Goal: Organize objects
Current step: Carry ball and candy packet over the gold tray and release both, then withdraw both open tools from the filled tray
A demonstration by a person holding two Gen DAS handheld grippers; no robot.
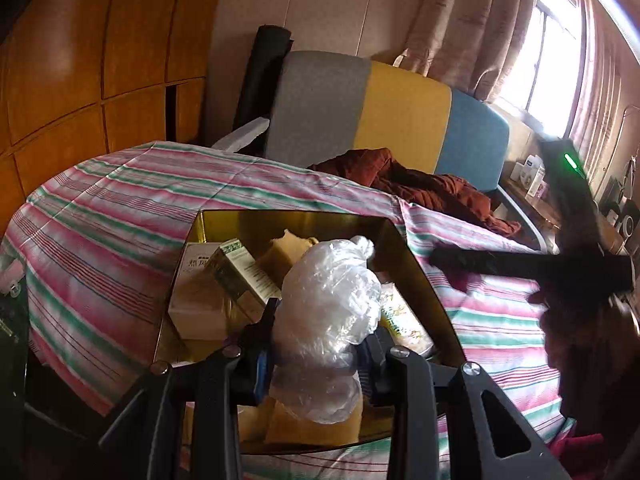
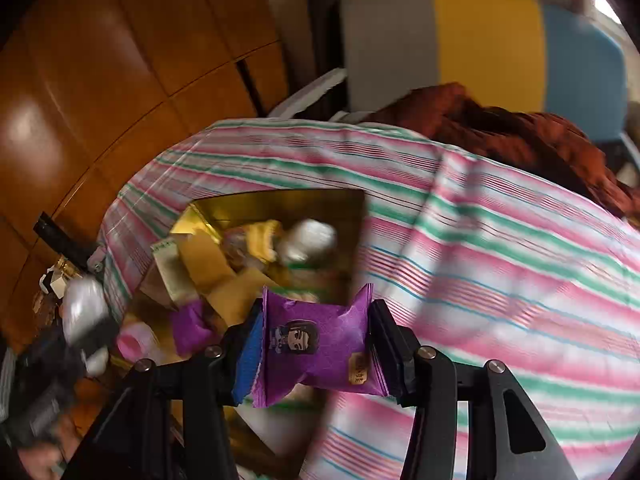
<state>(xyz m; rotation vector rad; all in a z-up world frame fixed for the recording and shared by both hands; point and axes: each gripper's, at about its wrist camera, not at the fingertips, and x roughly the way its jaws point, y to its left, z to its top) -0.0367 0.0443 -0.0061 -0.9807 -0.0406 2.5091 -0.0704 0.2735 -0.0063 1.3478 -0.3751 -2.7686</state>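
A gold box (image 1: 224,220) sits on the striped bedspread, holding cartons, yellow packets and other small items. My left gripper (image 1: 316,356) is shut on a knotted clear plastic bag (image 1: 328,304), held just above the box's near side. In the right wrist view my right gripper (image 2: 316,344) is shut on a purple snack packet (image 2: 320,344) with a cartoon face, hanging over the gold box's (image 2: 280,204) near right edge. The other gripper with the clear bag (image 2: 84,312) shows blurred at the lower left. The right gripper (image 1: 500,264) crosses the left wrist view as a dark bar.
The striped bedspread (image 1: 120,208) covers a bed beside wooden cabinets (image 1: 80,60). A rust-coloured cloth (image 1: 420,184) lies by the grey, yellow and blue headboard (image 1: 400,112). A cluttered shelf (image 1: 532,176) stands under the window. Small items (image 2: 56,280) lie off the bed's left edge.
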